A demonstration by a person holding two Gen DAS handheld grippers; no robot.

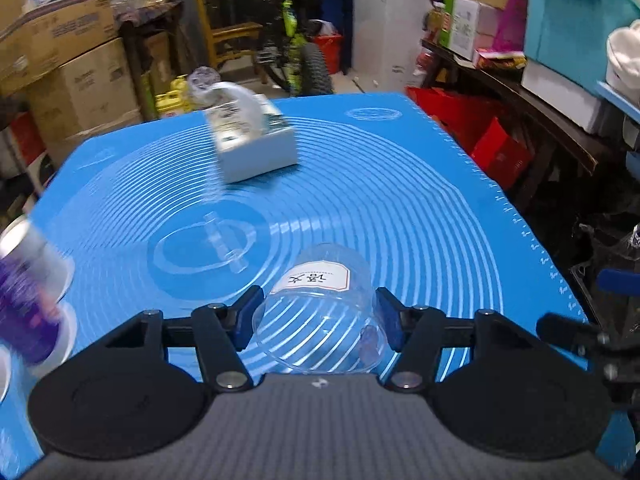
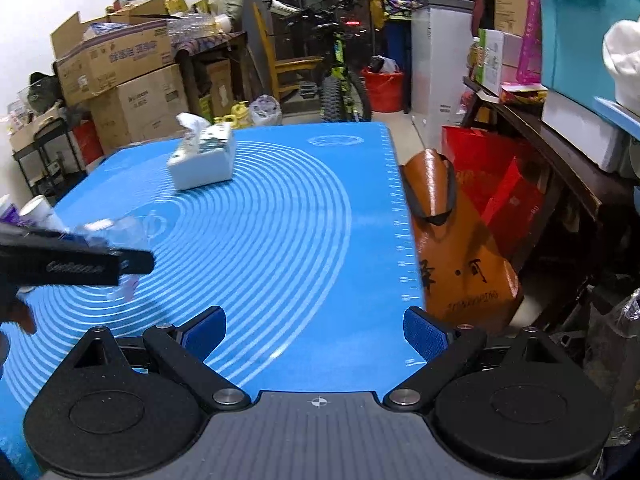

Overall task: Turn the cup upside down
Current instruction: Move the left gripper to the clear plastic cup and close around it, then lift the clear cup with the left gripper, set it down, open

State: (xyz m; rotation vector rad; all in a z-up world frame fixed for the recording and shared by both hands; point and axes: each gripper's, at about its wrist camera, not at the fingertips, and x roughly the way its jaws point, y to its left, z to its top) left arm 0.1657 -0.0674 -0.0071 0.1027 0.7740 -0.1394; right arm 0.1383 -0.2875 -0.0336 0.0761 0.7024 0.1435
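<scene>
A clear plastic cup [image 1: 320, 304] with a white label sits between the blue pads of my left gripper [image 1: 320, 316], which is shut on it. The cup's wide mouth faces the camera and its base points away, so it is tilted over above the blue mat [image 1: 400, 200]. In the right wrist view the cup [image 2: 116, 236] shows blurred at the left, partly hidden behind the black body of the left gripper. My right gripper [image 2: 316, 332] is open and empty above the mat's [image 2: 280, 240] right front part.
A white tissue box [image 1: 252, 136] stands on the far part of the mat, also in the right wrist view [image 2: 202, 158]. A purple and white can [image 1: 28, 288] stands at the mat's left edge. An orange bag [image 2: 452, 232] leans by the table's right edge.
</scene>
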